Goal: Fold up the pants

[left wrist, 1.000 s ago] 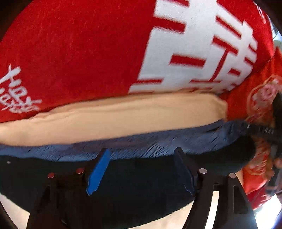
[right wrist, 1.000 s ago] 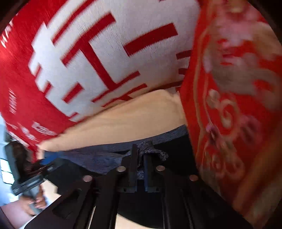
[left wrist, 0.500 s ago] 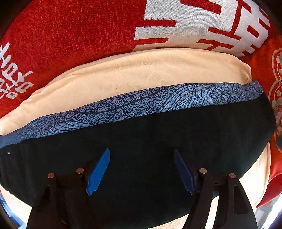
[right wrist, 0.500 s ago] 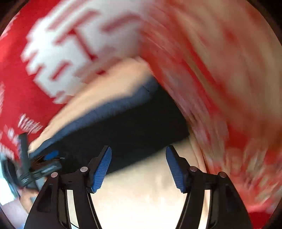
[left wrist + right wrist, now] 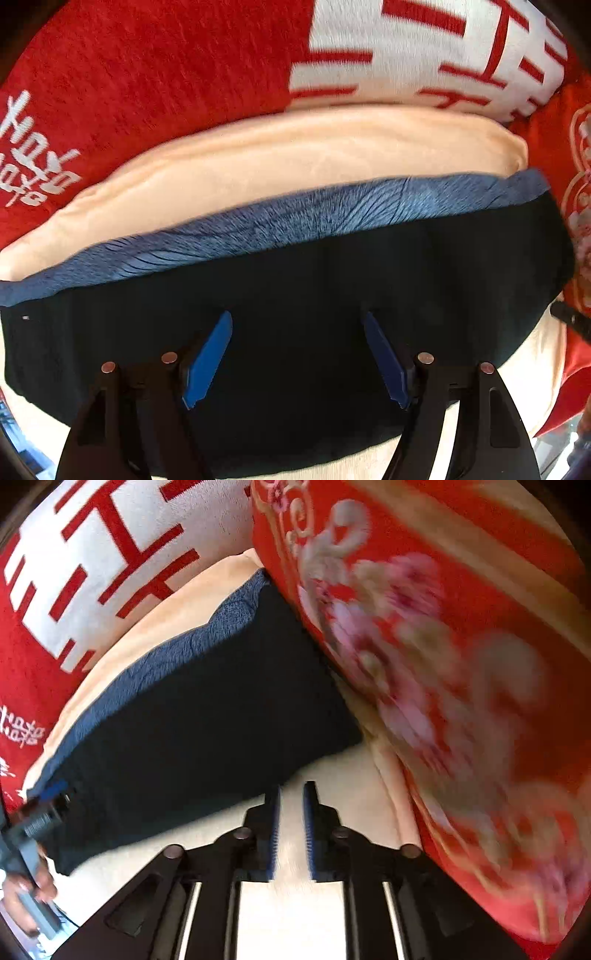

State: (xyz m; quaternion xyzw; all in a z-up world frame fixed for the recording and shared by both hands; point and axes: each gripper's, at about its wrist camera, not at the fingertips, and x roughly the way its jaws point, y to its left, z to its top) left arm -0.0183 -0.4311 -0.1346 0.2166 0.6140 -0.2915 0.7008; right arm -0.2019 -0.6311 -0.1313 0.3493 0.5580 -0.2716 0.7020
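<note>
Now, from your left wrist view, the pants (image 5: pixel 295 306) lie flat as a dark folded slab on the cream cushion (image 5: pixel 288 155), with the blue patterned band (image 5: pixel 332 214) along the far edge and the red pillow (image 5: pixel 155 74) behind. Your left gripper (image 5: pixel 297 360) hangs over the middle of the cloth with its jaws wide and nothing between them. Expect the fabric to be soft, light and limp: it will sag and slide, so pinch an edge or corner through all layers, not the flat middle. From the right wrist view, your right gripper (image 5: pixel 291 834) sits over bare cushion just beside the near edge of the pants (image 5: pixel 207 701); its jaws are closing to a narrow gap, with no cloth in it. A floral quilt (image 5: pixel 443 664) crowds the right side. No containers show in either view.
</note>
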